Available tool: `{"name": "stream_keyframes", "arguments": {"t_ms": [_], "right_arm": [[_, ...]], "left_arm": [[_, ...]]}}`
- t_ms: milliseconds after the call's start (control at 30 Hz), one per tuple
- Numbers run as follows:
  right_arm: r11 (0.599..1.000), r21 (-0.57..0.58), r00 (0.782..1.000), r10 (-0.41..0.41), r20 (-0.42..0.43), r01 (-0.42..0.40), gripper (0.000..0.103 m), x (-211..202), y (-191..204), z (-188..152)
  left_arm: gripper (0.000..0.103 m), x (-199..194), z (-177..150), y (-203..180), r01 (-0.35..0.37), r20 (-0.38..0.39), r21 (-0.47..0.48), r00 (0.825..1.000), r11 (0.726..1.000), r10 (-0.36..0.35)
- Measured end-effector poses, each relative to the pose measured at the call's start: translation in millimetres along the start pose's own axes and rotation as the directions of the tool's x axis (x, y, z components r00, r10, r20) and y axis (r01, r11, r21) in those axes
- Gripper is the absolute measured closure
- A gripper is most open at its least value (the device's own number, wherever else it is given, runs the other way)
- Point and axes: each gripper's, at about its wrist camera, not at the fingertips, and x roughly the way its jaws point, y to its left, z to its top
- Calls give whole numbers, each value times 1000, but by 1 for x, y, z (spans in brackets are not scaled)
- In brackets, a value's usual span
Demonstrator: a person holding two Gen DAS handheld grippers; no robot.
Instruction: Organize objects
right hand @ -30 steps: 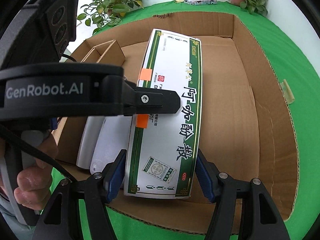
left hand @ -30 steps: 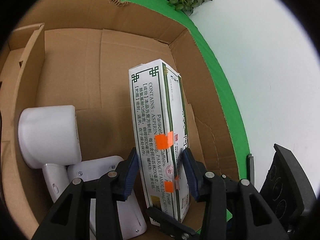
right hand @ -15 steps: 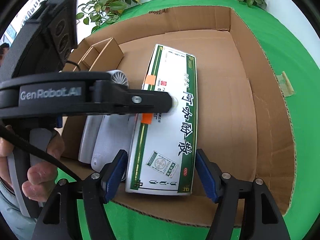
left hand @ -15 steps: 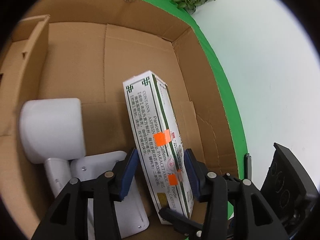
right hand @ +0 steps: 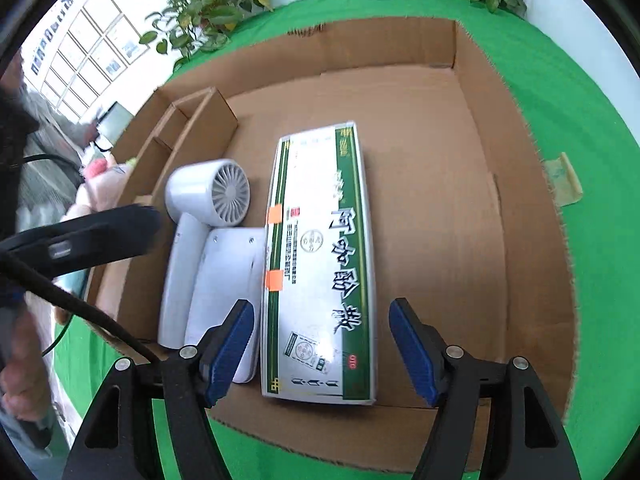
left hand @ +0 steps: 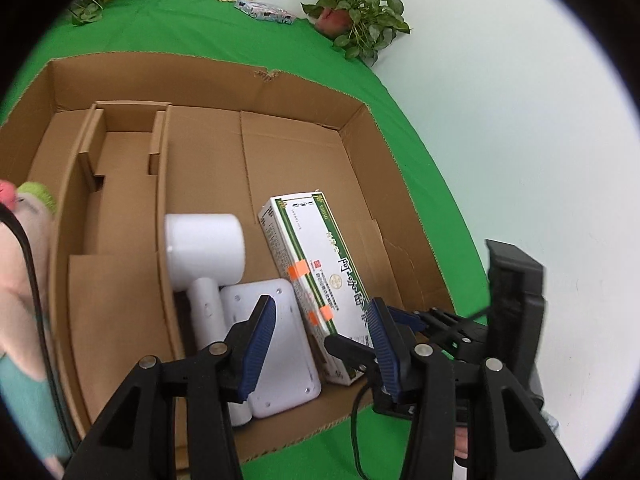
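Note:
A white and green medicine box (right hand: 320,264) lies flat on the floor of the big cardboard box (right hand: 520,208), beside a white hair dryer (right hand: 208,196) and a flat white device (right hand: 228,280). My right gripper (right hand: 320,320) is open, its blue pads on either side of the medicine box's near end without touching it. My left gripper (left hand: 320,316) is open and empty, raised above the near wall of the cardboard box (left hand: 360,184); the medicine box (left hand: 320,276) and white device (left hand: 276,344) lie beyond it. In the right wrist view, the left gripper's body is a blurred black shape at the left.
A small cardboard insert (left hand: 120,184) fills the box's left part. A plush toy (left hand: 24,216) lies outside the left wall. The green cloth (right hand: 592,120) holds potted plants (left hand: 356,20), a packet (left hand: 264,10) and a scrap of tape (right hand: 564,180). A person's hand (right hand: 20,376) is at the left.
The left gripper has pulled back and up, away from the medicine box. The box has gone from leaning on its edge to lying flat. The right jaws stand slightly wider.

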Motion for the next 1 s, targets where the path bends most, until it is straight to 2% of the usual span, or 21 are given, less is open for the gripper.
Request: {"name": "stream_keyframes", "arguments": {"t_ms": [133,200,300,367,433,500,533,600,667,700,800,900,1000], "right_arm": [[999,20,999,31,-28,-31,34,12,3,-6],[1000,14,1000,14,-24,-14,34,15,6,-8],[1000,14,1000,3,6,-3,34,8,9,-10],[999,2,996,-45,74,45,34,-6,15,-12],[993,-32,980,-109,167,116,30,-22,27,-18],[984,-72,947,-133,292,160,22,-38,45,-30],[980,-94,925,-130,356,174,21,-45,54,-39],[970,-130,878,-124,462,206,18,-52,74,-59],[967,-126,847,-126,517,221,16,-50,86,-71],[968,-113,836,-130,533,223,15,-48,88,-76],[974,-44,814,-160,558,222,10,-36,84,-82],[976,0,808,-180,560,218,8,-26,77,-84],[976,5,810,-184,556,218,6,-17,73,-88]], "left_arm": [[57,-28,-6,18,-32,35,-1,999,999,32],[57,-37,-8,22,-59,77,-1,995,998,59],[57,-51,-15,23,-123,165,13,979,992,120],[57,-70,-25,23,-193,250,29,951,981,180],[51,-88,-36,19,-264,343,48,910,963,233],[35,-102,-51,15,-349,438,47,849,936,294],[26,-107,-59,15,-391,485,38,812,920,325],[24,-110,-72,17,-451,544,28,756,892,365],[24,-105,-82,21,-513,555,21,720,858,417],[24,-100,-87,25,-528,551,16,713,849,433],[24,-88,-98,38,-552,525,8,712,834,466],[24,-68,-104,43,-562,514,19,715,827,474],[24,-56,-109,39,-597,546,21,679,802,491]]}}
